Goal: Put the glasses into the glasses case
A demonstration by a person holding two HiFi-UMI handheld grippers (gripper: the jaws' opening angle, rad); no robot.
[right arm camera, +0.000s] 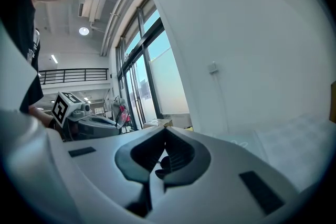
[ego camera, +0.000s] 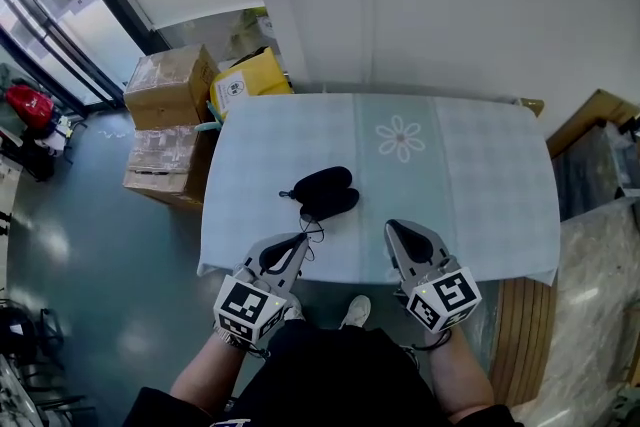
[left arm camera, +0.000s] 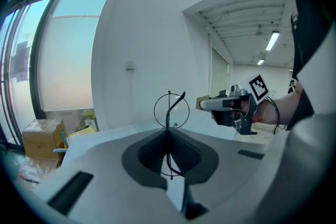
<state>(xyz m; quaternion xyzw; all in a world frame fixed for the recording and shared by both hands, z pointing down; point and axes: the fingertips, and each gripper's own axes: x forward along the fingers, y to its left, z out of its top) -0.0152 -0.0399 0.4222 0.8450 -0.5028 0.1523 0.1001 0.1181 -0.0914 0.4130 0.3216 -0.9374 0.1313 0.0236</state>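
Gripping a pair of thin wire-framed glasses (ego camera: 312, 233), the left gripper (ego camera: 300, 241) sits at the lower left of the head view with its jaws pressed together on the frame. In the left gripper view (left arm camera: 169, 131) one round lens of the glasses (left arm camera: 169, 110) stands up just above the jaw tips, a dark temple arm curving beside it. The black glasses case (ego camera: 325, 190) lies open at the centre of the table (ego camera: 480, 175), just above the glasses in the frame; whether the wire touches it is hard to tell. At the lower right, the right gripper (ego camera: 392, 227) hangs over the table's near edge. In its own view, the right gripper (right arm camera: 165, 131) has its jaws together with nothing between them. Cardboard boxes (ego camera: 170, 75) stand on the floor at the upper left.
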